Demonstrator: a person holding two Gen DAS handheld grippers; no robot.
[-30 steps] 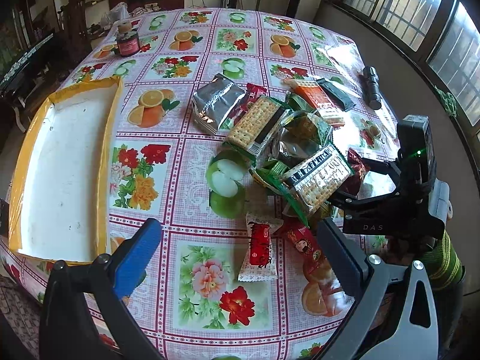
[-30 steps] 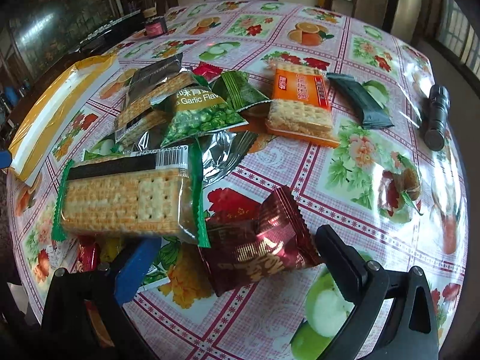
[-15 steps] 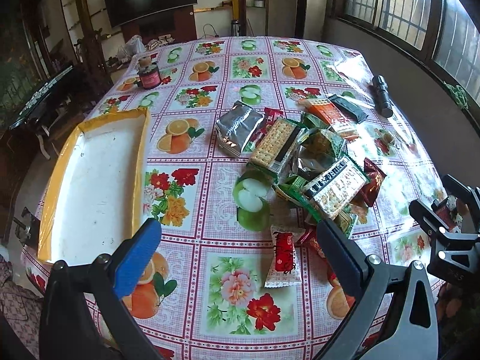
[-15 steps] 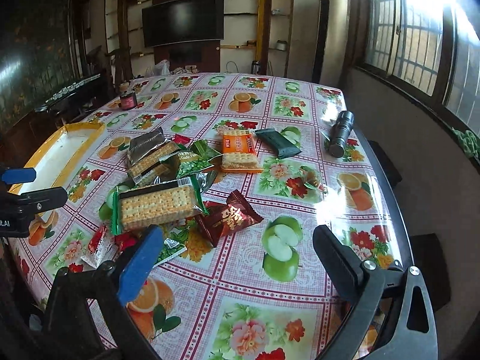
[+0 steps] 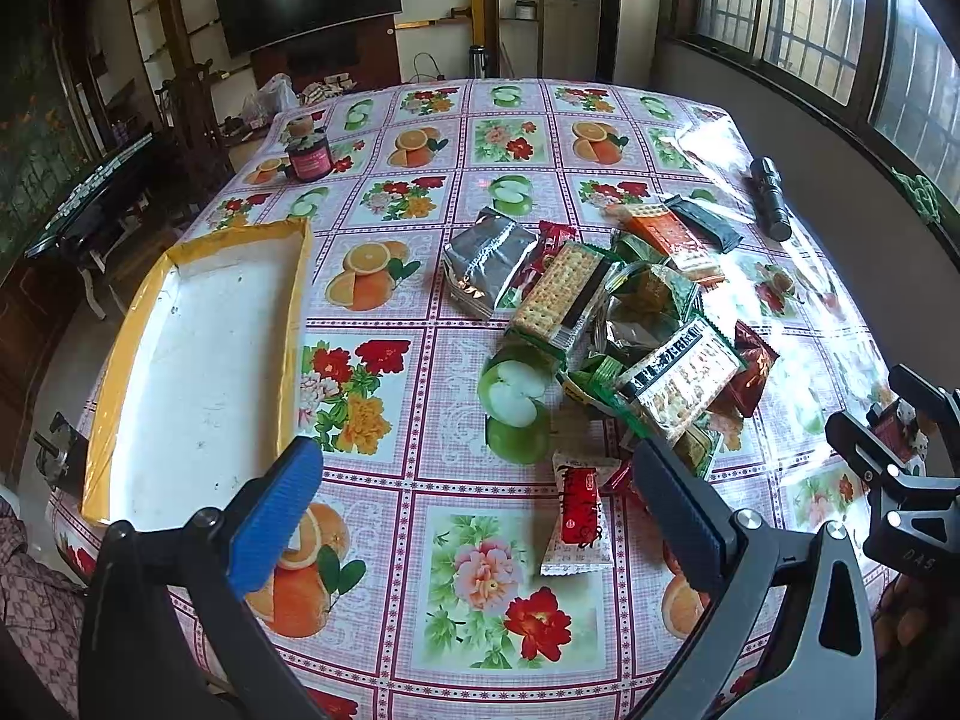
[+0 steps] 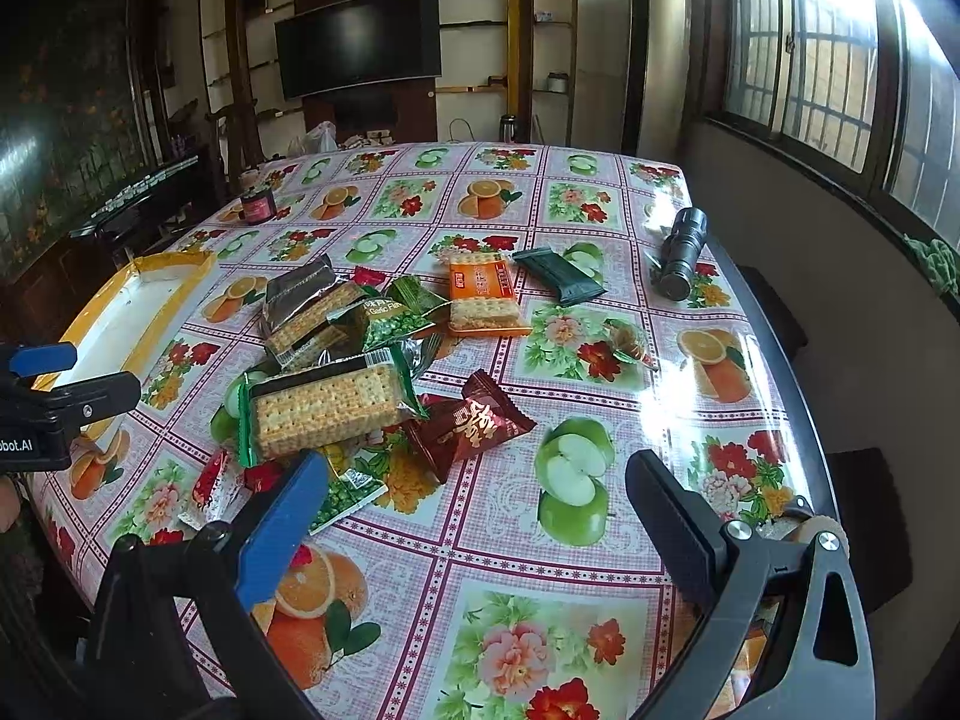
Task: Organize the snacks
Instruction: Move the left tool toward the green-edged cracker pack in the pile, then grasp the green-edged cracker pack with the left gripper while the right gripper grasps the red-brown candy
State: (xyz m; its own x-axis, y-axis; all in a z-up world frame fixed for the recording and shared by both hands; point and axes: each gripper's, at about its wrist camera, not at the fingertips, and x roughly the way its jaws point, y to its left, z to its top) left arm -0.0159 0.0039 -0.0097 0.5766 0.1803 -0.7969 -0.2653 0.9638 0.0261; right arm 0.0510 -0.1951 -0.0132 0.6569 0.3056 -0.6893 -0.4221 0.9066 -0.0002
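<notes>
1. Yellow-rimmed white tray (image 5: 198,360) is lying at the left side of the table (image 5: 456,576), holding nothing; no snack is sitting in it yet
2. Snack pile (image 5: 606,324) is sitting mid-table, well apart from the tray: silver packet (image 5: 486,264), two cracker packs (image 6: 327,408), green pea bags (image 6: 390,318), orange cracker pack (image 6: 483,294), dark red wrapper (image 6: 471,426), dark green bar (image 6: 558,282)
3. Small red sachet (image 5: 579,516) is lying alone at the near edge of the pile, closest to the left gripper (image 5: 468,510)
4. Left gripper is hovering above the table with jaws spread wide, gripping nothing
5. Right gripper (image 6: 474,528) is likewise hanging wide apart and holding nothing, above the near right part of the table
6. Judgement: sorting is not yet starting; first pick is pending
7. Risks: packets are overlapping, so closing on one is likely dragging or lifting a neighbour; foil and film wrappers are looking slick and may be slipping from the pads; squeezing a cracker pack hard may be crushing the contents
8. Flashlight (image 6: 684,252) and jar (image 5: 309,159) are sitting apart from the pile; neither is a snack, so sweeping them into the tray would be an error
</notes>
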